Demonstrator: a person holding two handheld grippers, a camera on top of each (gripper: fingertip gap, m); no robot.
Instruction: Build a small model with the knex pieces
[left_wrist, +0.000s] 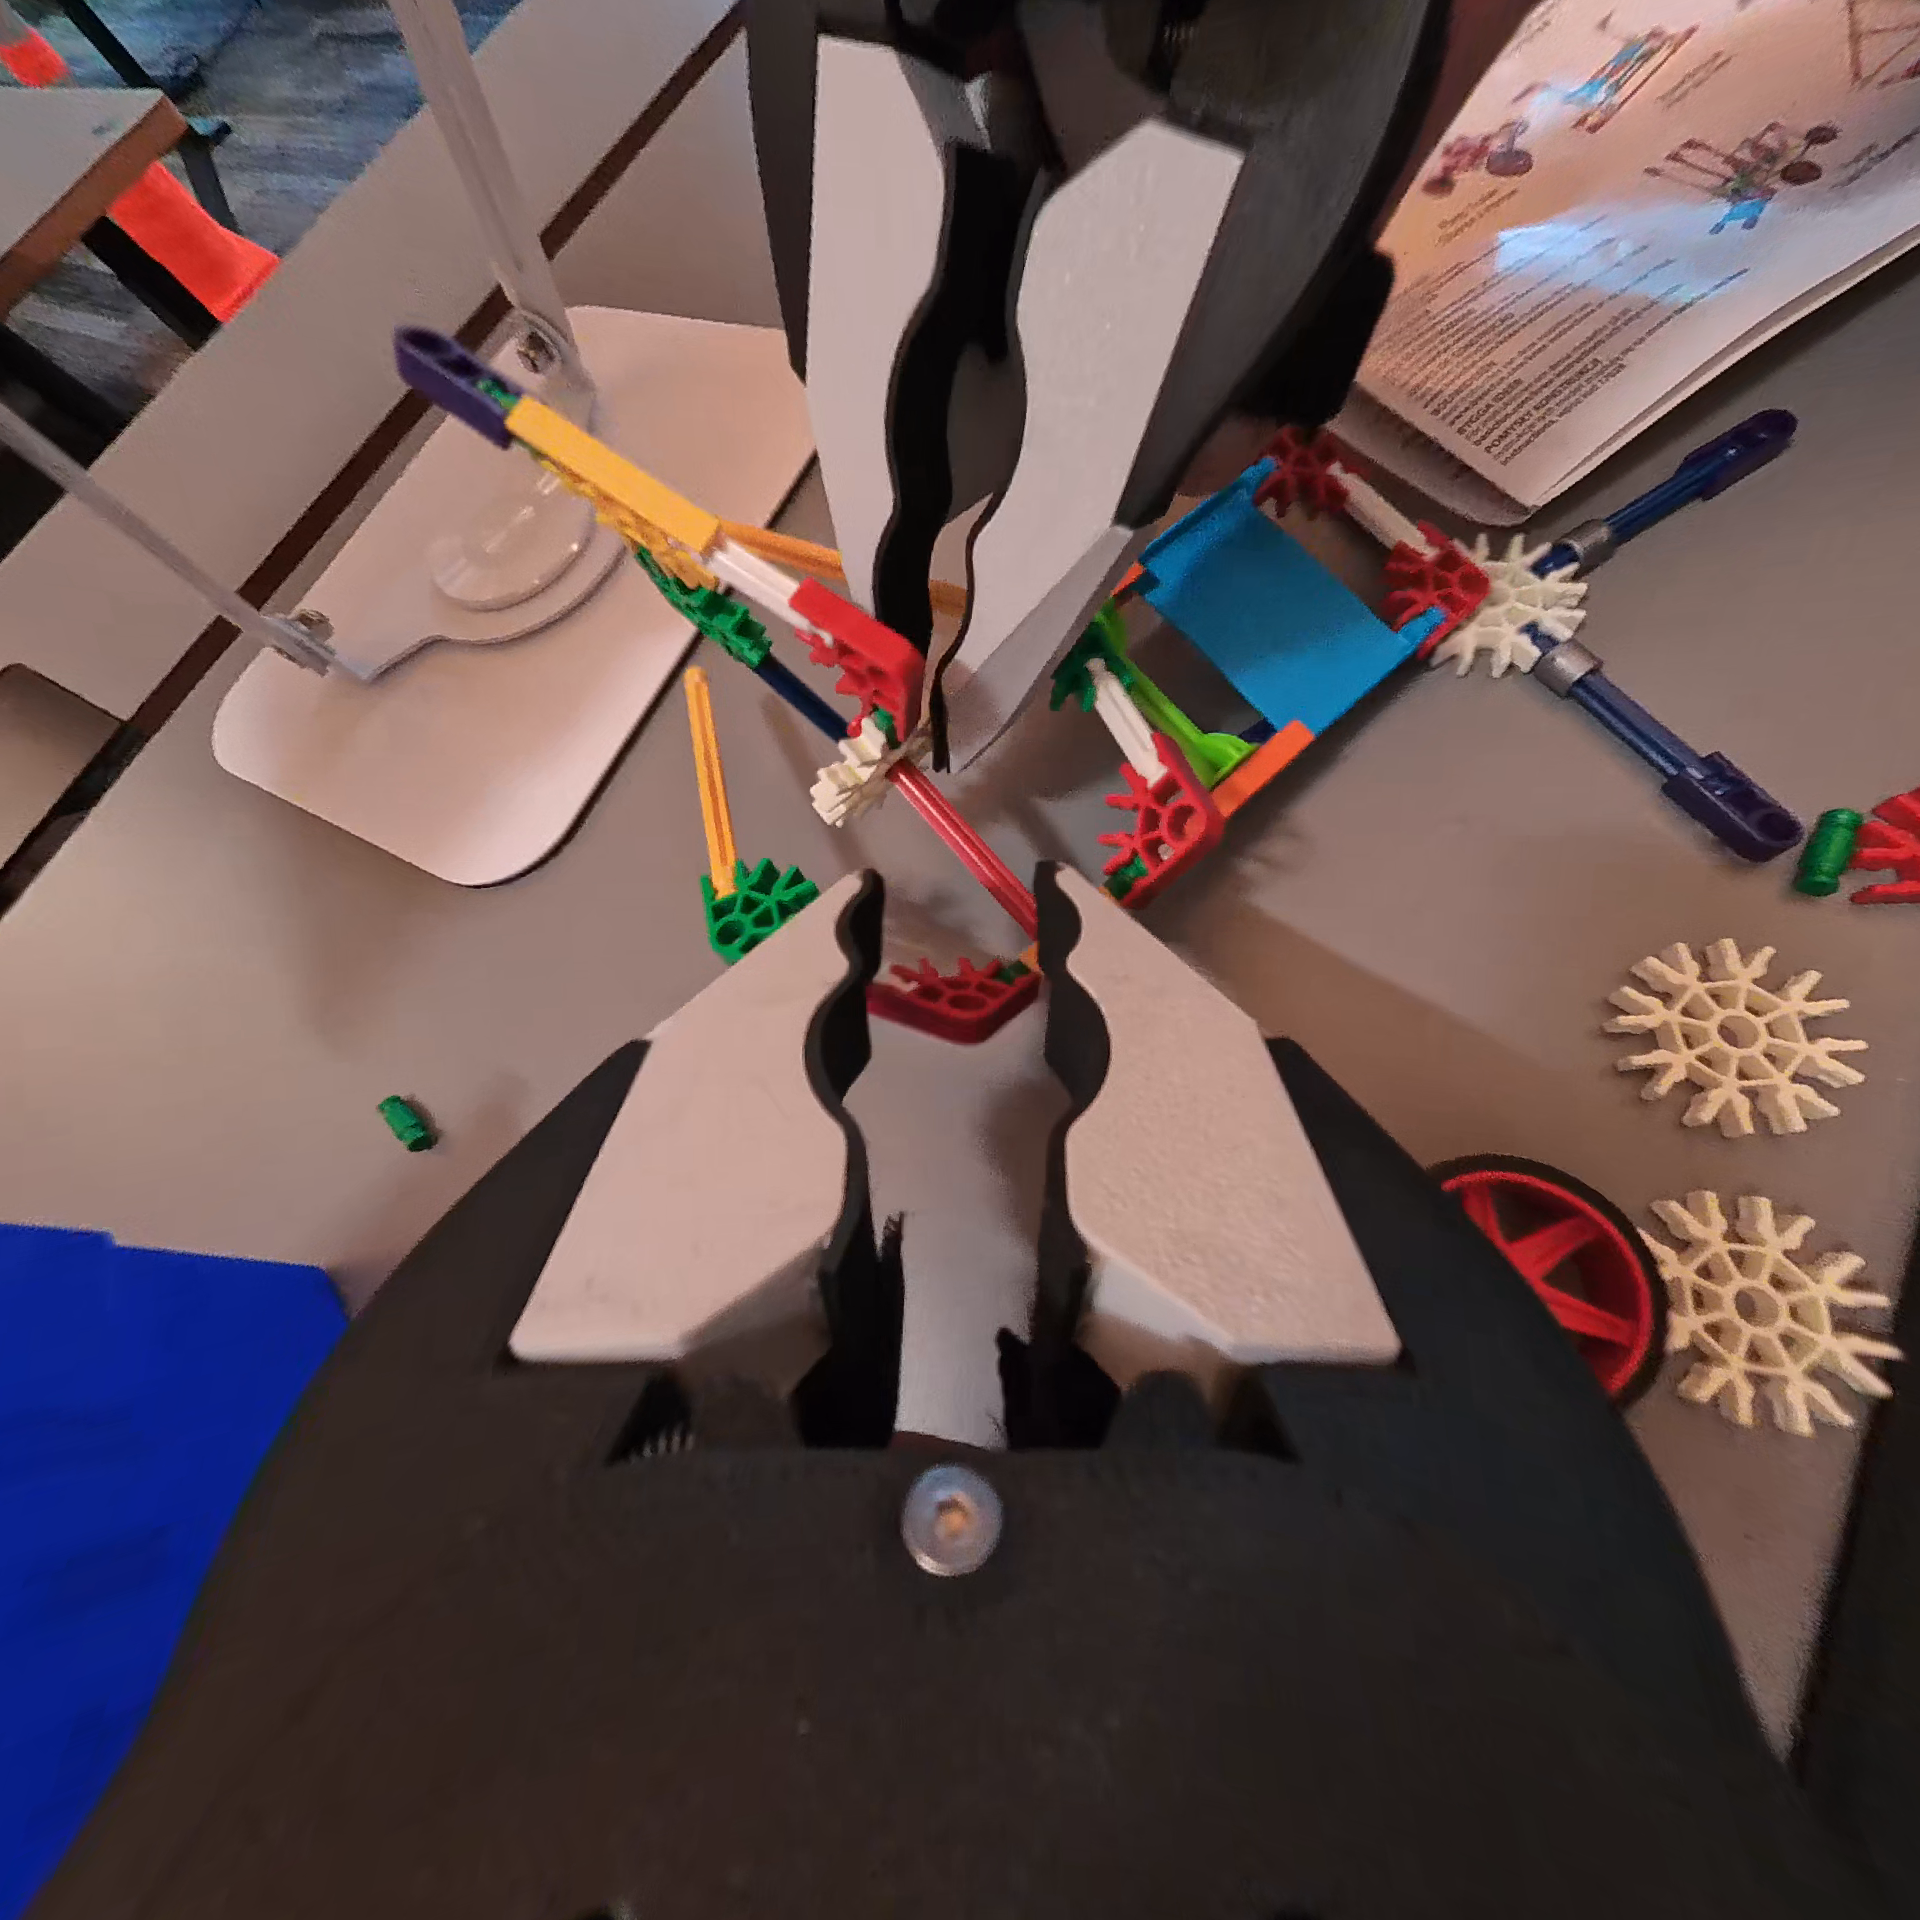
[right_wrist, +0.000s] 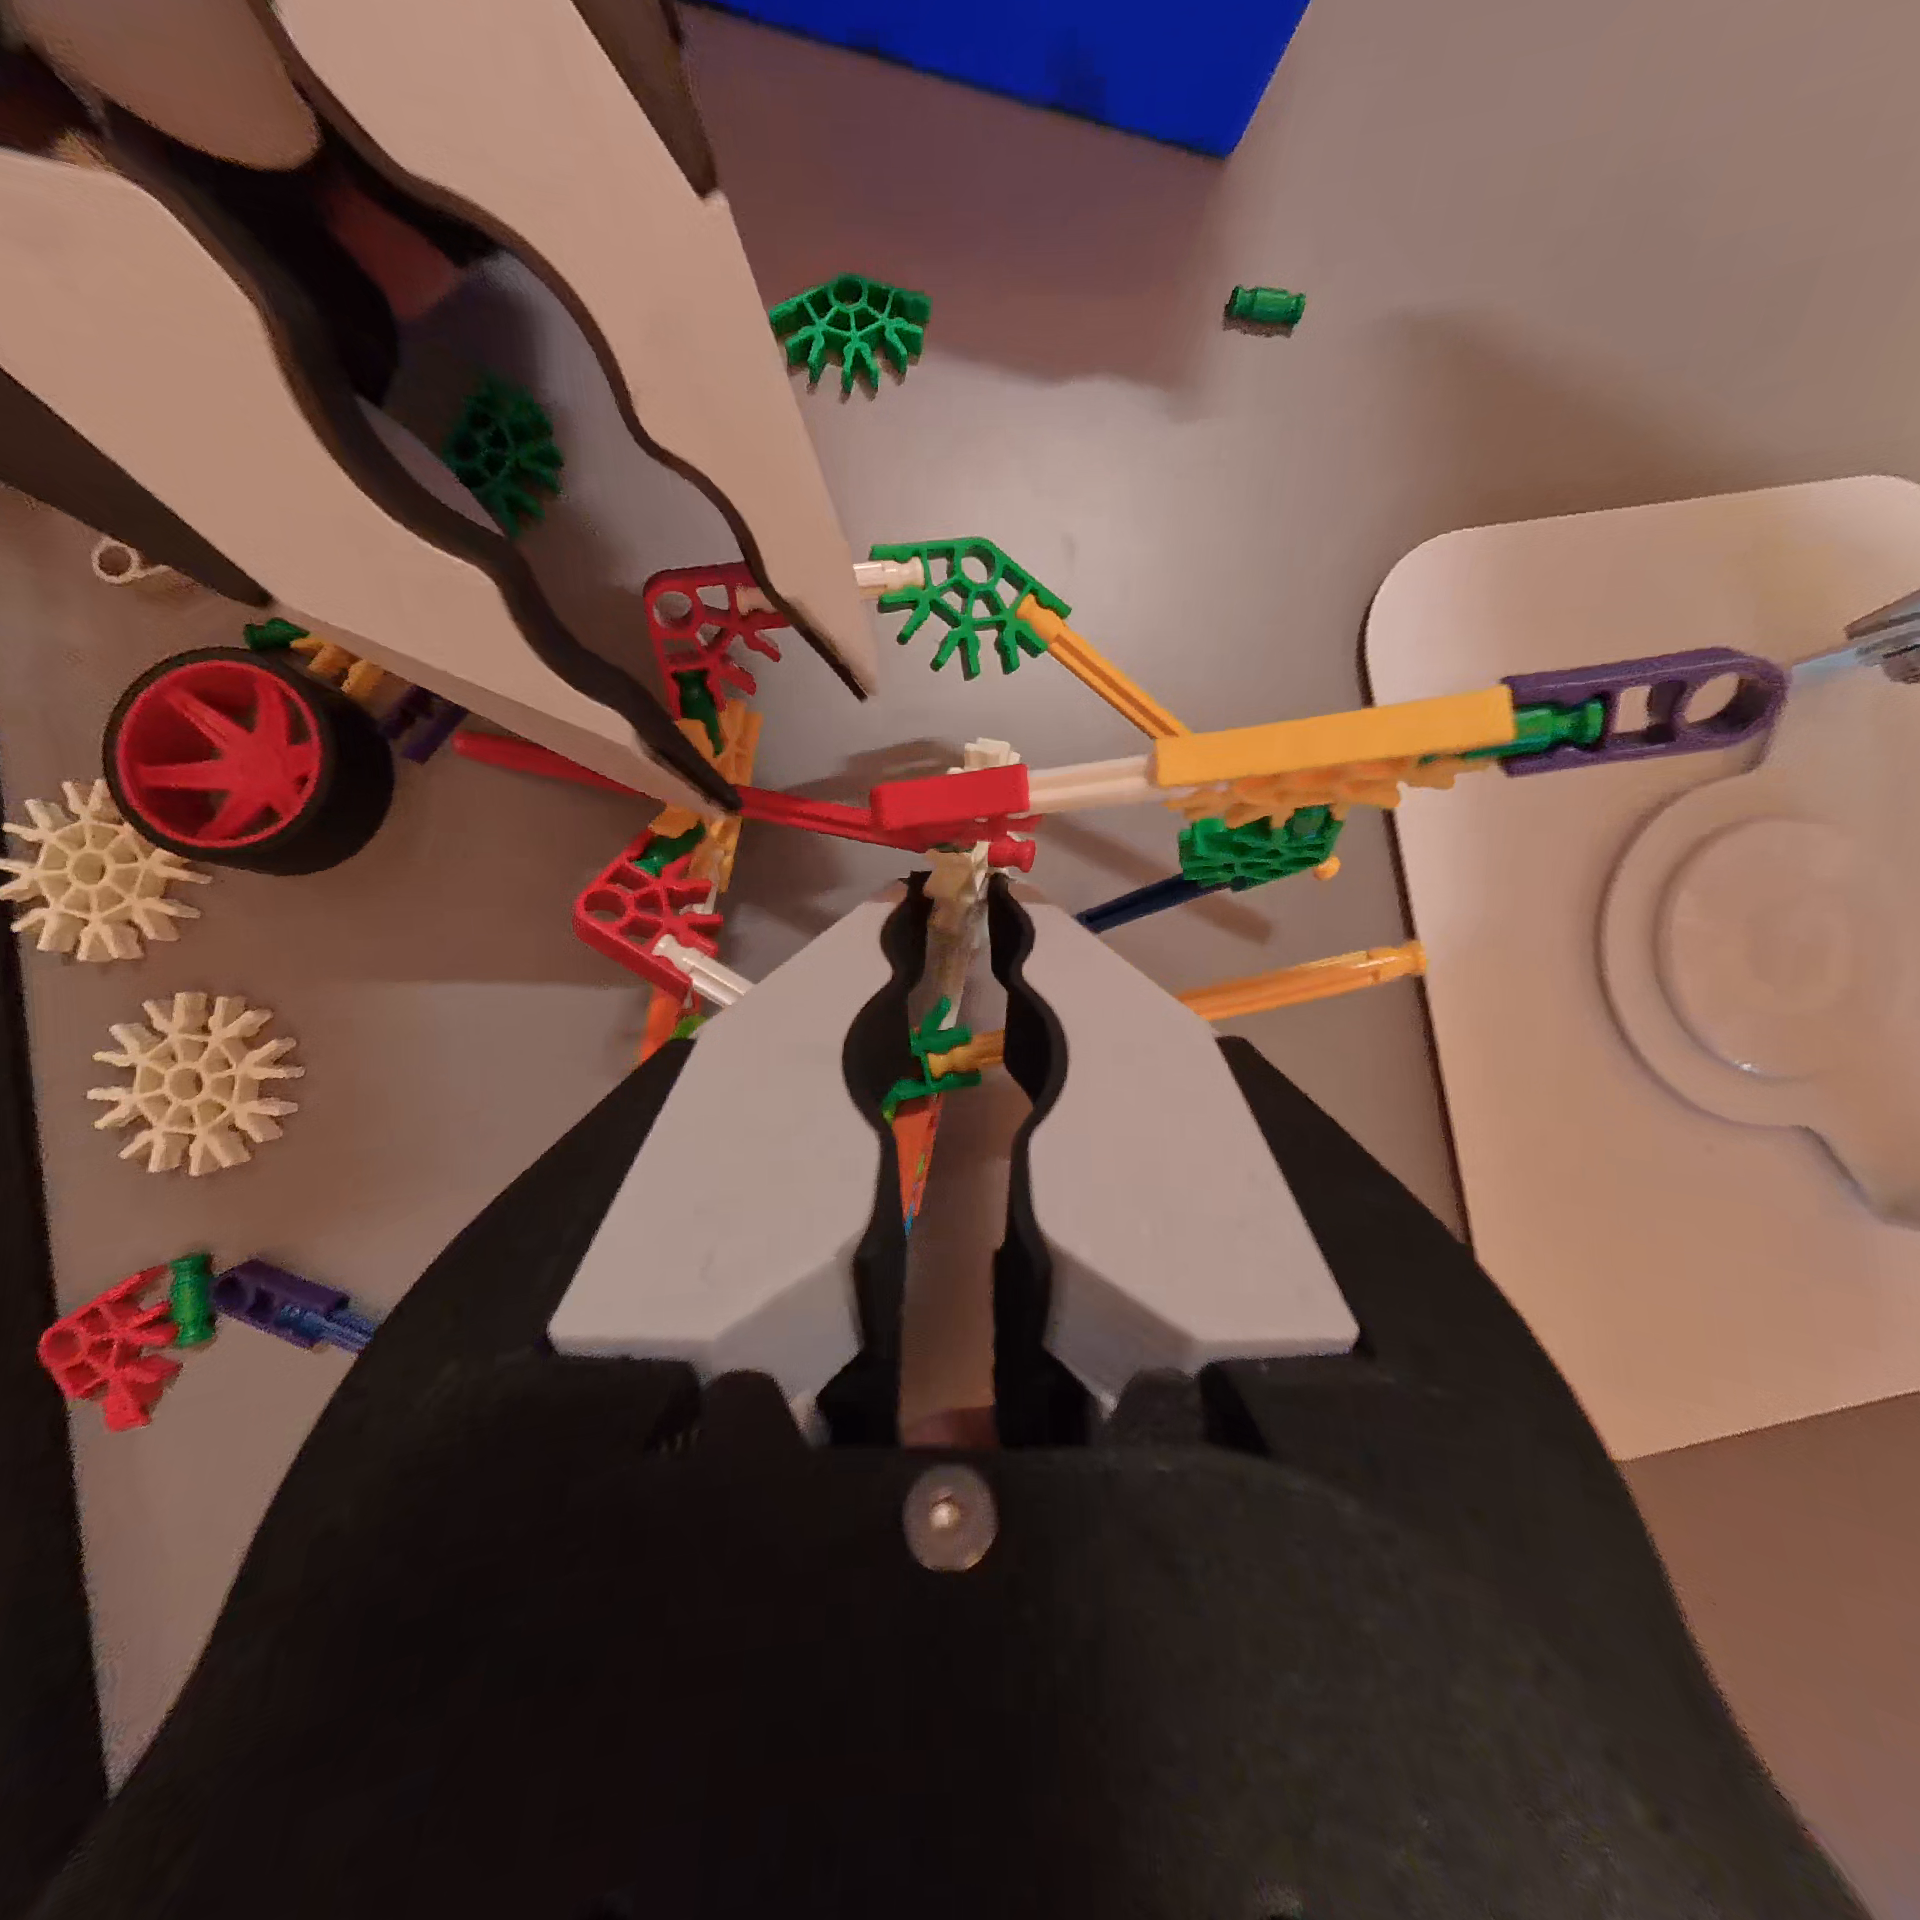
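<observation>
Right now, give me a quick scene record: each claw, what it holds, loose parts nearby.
left claw: open, over the red rod
right claw: shut on white connector of the toy assembly
loose parts: two snowflake connectors, red wheel, green connector
surface: grey table
also: open booklet, clear stand base
</observation>
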